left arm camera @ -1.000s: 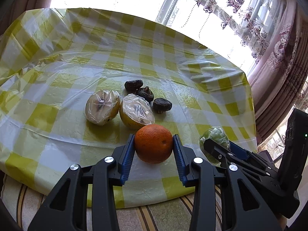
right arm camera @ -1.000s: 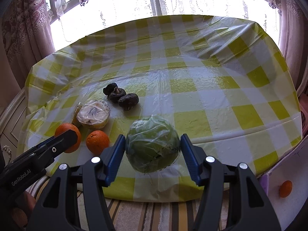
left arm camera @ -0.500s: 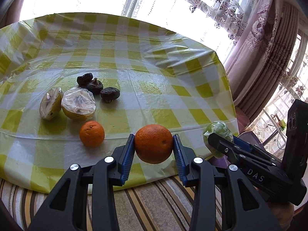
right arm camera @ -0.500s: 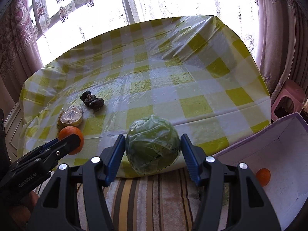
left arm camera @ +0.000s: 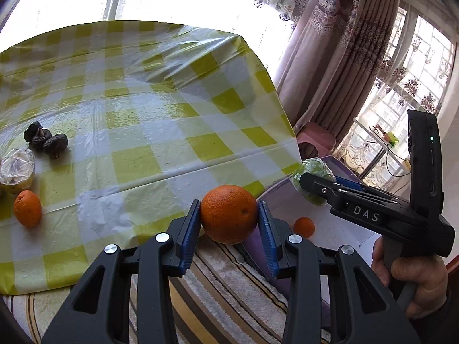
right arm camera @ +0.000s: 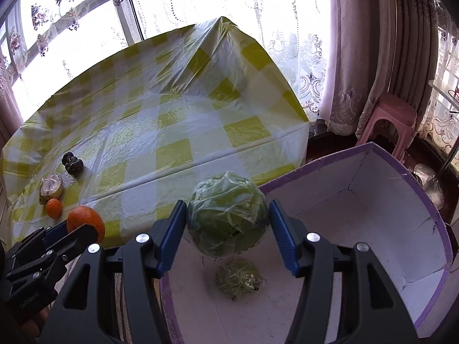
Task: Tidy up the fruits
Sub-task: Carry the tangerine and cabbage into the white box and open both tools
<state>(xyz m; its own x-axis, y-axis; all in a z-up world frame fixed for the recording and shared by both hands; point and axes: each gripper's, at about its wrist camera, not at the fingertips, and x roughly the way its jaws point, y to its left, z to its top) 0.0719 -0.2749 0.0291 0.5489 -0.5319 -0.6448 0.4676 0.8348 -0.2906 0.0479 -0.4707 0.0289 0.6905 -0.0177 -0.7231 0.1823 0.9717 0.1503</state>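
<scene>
My left gripper [left arm camera: 229, 223] is shut on a large orange [left arm camera: 228, 213] and holds it in the air past the table's front right corner, near the edge of a box. My right gripper [right arm camera: 228, 223] is shut on a green cabbage wrapped in film [right arm camera: 228, 213], hanging over the open white box with purple rim [right arm camera: 373, 209]. Inside the box lie another wrapped green vegetable [right arm camera: 239, 278] and a small orange [left arm camera: 304, 226]. On the yellow checked tablecloth [left arm camera: 149, 132] remain a small orange [left arm camera: 27, 208], a wrapped cut fruit [left arm camera: 15, 169] and dark dried fruits [left arm camera: 46, 140].
A striped rug [left arm camera: 229, 286] covers the floor below the table. A pink plastic stool [right arm camera: 393, 126] stands behind the box by the curtains [left arm camera: 344, 57]. A hand [left arm camera: 416, 281] holds the right gripper's grip in the left wrist view.
Both grippers swung right, away from the table centre, each still carrying its load. The box has come into view under the cabbage, and the orange now hangs beyond the table edge.
</scene>
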